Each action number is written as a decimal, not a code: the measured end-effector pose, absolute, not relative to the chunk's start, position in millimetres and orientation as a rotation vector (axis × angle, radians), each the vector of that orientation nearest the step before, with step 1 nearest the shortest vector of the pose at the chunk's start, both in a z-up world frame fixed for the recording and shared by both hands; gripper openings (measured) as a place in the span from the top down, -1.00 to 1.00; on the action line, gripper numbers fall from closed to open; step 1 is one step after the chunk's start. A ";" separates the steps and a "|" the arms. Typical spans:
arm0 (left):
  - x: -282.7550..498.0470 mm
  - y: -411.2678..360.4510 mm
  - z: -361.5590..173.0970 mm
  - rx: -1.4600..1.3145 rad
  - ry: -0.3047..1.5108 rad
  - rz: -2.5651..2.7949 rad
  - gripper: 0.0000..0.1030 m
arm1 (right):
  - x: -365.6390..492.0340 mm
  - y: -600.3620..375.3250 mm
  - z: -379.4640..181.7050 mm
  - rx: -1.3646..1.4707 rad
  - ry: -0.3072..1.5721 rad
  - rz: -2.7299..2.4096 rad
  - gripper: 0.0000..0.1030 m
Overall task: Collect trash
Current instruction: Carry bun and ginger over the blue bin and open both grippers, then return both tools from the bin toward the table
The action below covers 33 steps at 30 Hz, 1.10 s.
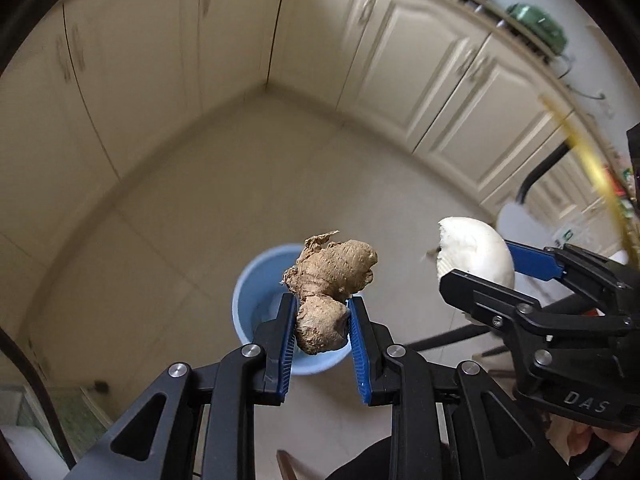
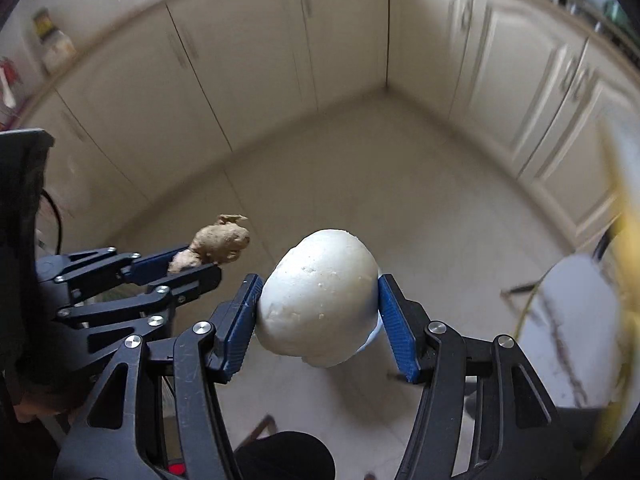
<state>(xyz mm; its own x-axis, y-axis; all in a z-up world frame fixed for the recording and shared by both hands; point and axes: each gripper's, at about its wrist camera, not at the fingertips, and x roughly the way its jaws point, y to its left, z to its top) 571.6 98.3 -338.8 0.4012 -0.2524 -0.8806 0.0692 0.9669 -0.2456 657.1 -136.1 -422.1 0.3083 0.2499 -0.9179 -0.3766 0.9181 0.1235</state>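
Ginger root, knobbly and tan w/ a papery flake at its top, is clamped between the blue pads of the left gripper; jaws closed on its lower lobe, upper lobe sticking out past the tips. Right beside it, the right gripper has its jaws gripping a white bun, pads pressed on both sides of the rounded lump, whose torn edge shows in the left wrist view. Both tools point steeply down, side by side but apart, neither touching the other's load. Part of a hand shows at the lower right edge of the left wrist view, behind the right tool's body.

Below the ginger, on the floor, stands a light blue bin, round, open-topped; the ginger hangs over its opening. In the right wrist view only a sliver of the bin shows, under the bun. Floor is pale tile. Near the right edge of the right wrist view, a white seat on dark legs, blurred. Farther back, cream cabinet doors meet at a corner. Items on the surface above the cabinets are too blurred to name.
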 end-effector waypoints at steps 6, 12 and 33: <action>606.4 98.8 -381.2 -0.194 1.235 -0.204 0.54 | 681.9 -139.5 -492.4 -0.074 1.331 0.406 -0.09; 637.2 118.4 -401.3 -0.224 1.280 -0.158 -0.02 | 704.5 -146.3 -523.7 -0.044 1.382 0.392 -0.10; 569.3 123.3 -239.9 -0.231 0.994 0.034 -0.70 | 670.4 -127.6 -396.5 -0.082 1.108 0.390 -0.81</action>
<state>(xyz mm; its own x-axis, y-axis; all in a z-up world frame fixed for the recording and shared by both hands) 569.3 123.3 -239.9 0.5468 -0.0767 -0.8337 -0.1337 0.9750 -0.1774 670.4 -127.6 -396.5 0.3860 0.2659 -0.8833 -0.3464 0.9292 0.1284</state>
